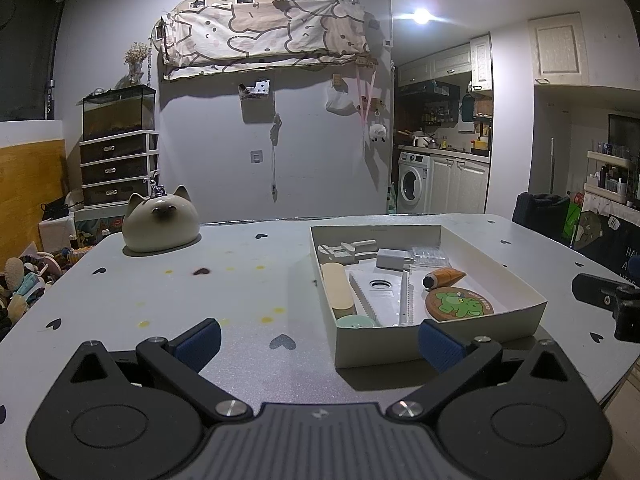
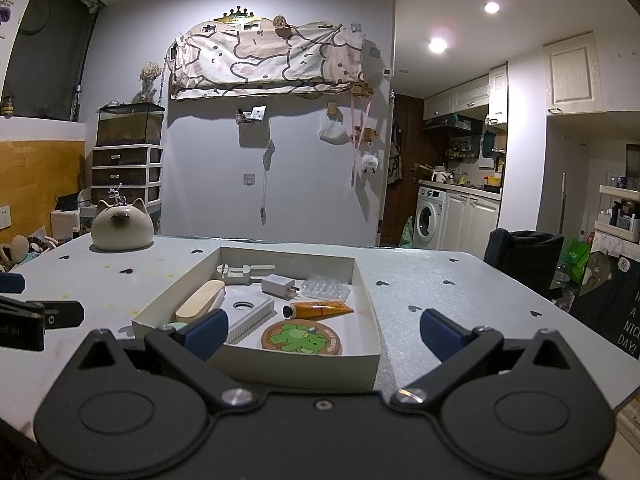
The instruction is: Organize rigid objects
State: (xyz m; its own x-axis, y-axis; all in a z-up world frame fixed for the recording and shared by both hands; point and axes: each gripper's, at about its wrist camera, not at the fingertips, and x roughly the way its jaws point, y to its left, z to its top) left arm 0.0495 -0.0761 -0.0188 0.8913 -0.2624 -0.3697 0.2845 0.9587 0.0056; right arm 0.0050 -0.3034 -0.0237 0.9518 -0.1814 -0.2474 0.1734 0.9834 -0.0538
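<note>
We hold both tools low over the grey table with black heart prints (image 1: 240,280), and neither carries anything: the left gripper (image 1: 320,340) has its blue-padded jaws spread wide over bare tabletop, and the right gripper (image 2: 322,332) has its jaws spread just as wide, its left pad in front of the near wall of the shallow white cardboard box (image 2: 374,320). In the left view that box lies at about two o'clock from our tool; in the right view it sits dead ahead at twelve.

Inside, nearest us, lies the round cork coaster with a green cartoon creature (image 2: 303,338), with a pale mint round piece (image 2: 176,326) at the near left corner. Behind them come the orange tube with a black cap (image 2: 320,310), the white ribbed flat block with a round hole (image 2: 250,314) and the long beige oval pad (image 2: 200,300). Farther back sit the white plug adapter (image 2: 277,283), the clear plastic blister tray (image 2: 325,287) and, along the far wall, a pale clamp-like tool (image 2: 244,270).

Beyond the box, at ten o'clock, the cream ceramic cat-head jar (image 2: 121,228) stands alone on the table.

We judge the sorting either barely begun or nearly finished; we cannot tell which. A next move would call for lowering one open tool over a single piece and closing squarely
</note>
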